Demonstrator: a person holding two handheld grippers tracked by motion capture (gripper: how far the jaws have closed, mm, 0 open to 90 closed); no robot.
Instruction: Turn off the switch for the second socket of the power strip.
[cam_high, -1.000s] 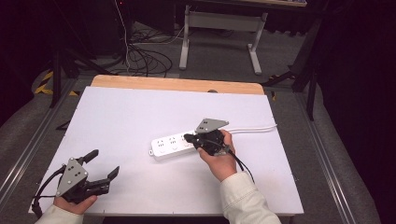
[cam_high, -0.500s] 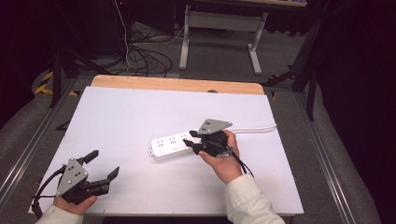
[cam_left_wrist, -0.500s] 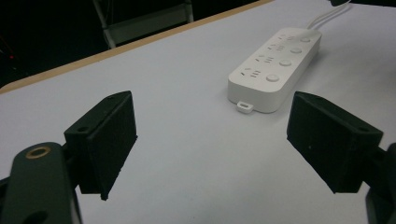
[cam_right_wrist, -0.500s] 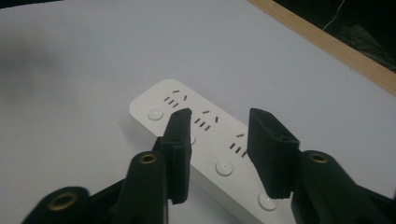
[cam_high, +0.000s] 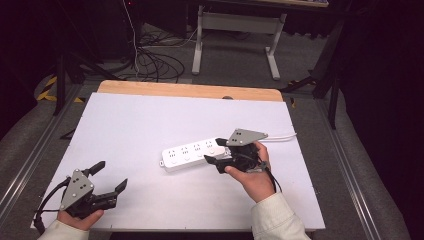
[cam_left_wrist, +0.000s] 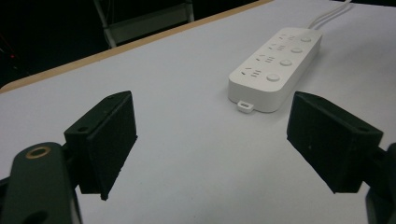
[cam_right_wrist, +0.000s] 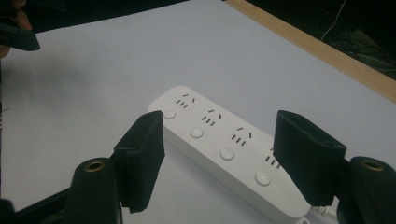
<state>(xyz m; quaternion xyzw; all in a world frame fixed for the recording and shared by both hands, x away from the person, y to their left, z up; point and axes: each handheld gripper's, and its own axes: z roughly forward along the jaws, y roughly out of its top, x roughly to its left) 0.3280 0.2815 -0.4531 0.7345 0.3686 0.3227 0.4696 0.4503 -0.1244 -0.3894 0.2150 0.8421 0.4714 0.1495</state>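
Right gripper (cam_high: 214, 151) spread open over the cable end of a white power strip (cam_high: 192, 155) on the table (cam_high: 130, 120).

The power strip lies flat near the middle of the white tabletop, its white cable (cam_high: 280, 136) running off toward the table's right edge. It has 4 sockets, each with 1 round button (cam_right_wrist: 196, 133) beside it. The right gripper's 2 jaws have just been opening; in the right gripper view they stand 1 on each side of the strip's body without pressing on it. The left gripper (cam_high: 111, 177) sits at the near left corner, well apart from the strip, its 2 jaws wide apart with only bare tabletop between them. In the left gripper view the strip's small hanging tab (cam_left_wrist: 246, 106) faces that gripper.
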